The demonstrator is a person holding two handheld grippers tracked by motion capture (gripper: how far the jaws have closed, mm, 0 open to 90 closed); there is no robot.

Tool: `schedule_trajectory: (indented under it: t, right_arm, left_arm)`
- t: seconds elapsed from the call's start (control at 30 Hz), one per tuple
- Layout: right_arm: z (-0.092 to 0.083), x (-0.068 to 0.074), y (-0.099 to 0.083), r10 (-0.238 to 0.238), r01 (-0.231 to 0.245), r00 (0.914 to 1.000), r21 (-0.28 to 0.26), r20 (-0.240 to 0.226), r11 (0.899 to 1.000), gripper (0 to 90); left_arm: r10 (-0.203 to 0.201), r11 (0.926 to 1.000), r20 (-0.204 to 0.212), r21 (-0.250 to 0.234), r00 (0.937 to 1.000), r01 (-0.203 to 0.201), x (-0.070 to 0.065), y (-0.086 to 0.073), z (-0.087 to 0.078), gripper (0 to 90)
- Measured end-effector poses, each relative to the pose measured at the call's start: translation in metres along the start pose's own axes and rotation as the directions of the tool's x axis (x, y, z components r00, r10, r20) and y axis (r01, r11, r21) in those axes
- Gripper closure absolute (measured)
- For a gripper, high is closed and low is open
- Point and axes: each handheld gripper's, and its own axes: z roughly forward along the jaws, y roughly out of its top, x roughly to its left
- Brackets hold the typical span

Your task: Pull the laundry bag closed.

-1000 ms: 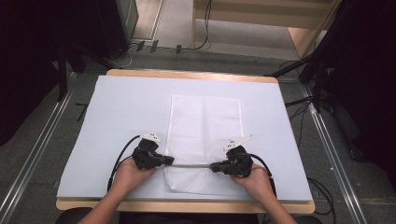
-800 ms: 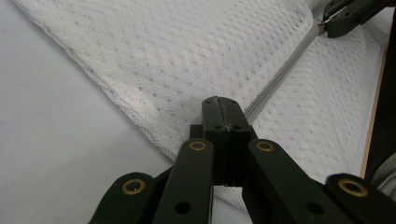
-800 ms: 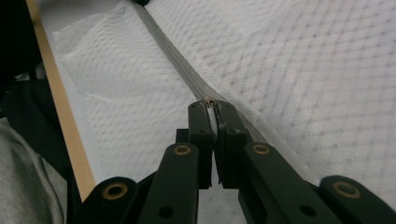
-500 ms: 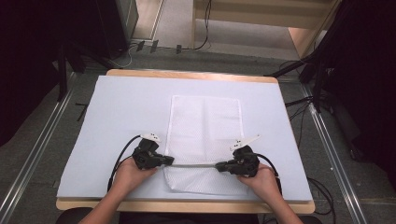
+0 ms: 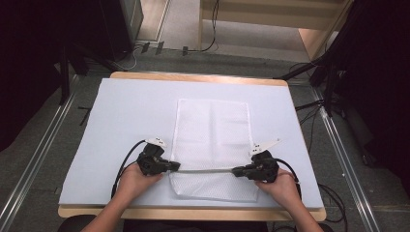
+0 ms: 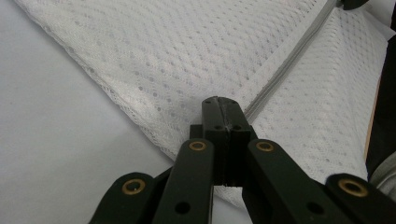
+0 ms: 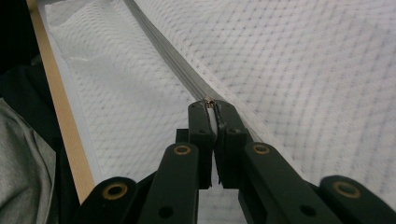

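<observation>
A white mesh bag (image 5: 212,130) lies flat on the pale blue mat (image 5: 121,111), its grey zipper (image 5: 205,170) running across near the front edge. My left gripper (image 5: 178,166) is shut on the bag's left edge at the zipper's end; up close its jaws (image 6: 223,103) pinch the mesh (image 6: 187,51) right where the zipper (image 6: 289,60) ends. My right gripper (image 5: 235,170) is shut on the zipper pull at the right side. In the right gripper view the closed tips (image 7: 211,106) clamp a small metal pull on the zipper (image 7: 163,46), with mesh (image 7: 303,60) on both sides.
The mat covers a wooden table whose edge (image 5: 193,77) shows at the back and along the front (image 7: 60,107). Cables trail from both grippers. Metal rails (image 5: 43,145) run along the floor on both sides, with dark equipment at the back.
My right gripper has slid to the right along the zipper line with the pull in it. The left gripper has stayed in place on the bag's edge.
</observation>
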Motion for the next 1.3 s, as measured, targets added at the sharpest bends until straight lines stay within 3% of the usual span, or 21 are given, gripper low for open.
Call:
schedule_trajectory:
  t: [1.3]
  right_arm:
    - [-0.015,-0.009,-0.01,0.019,-0.019,0.9998,-0.005,-0.01,1.0,88.1]
  left_arm:
    - [0.004,1.0,-0.007,0.003,1.0,-0.003,-0.001,0.0,0.0,90.0]
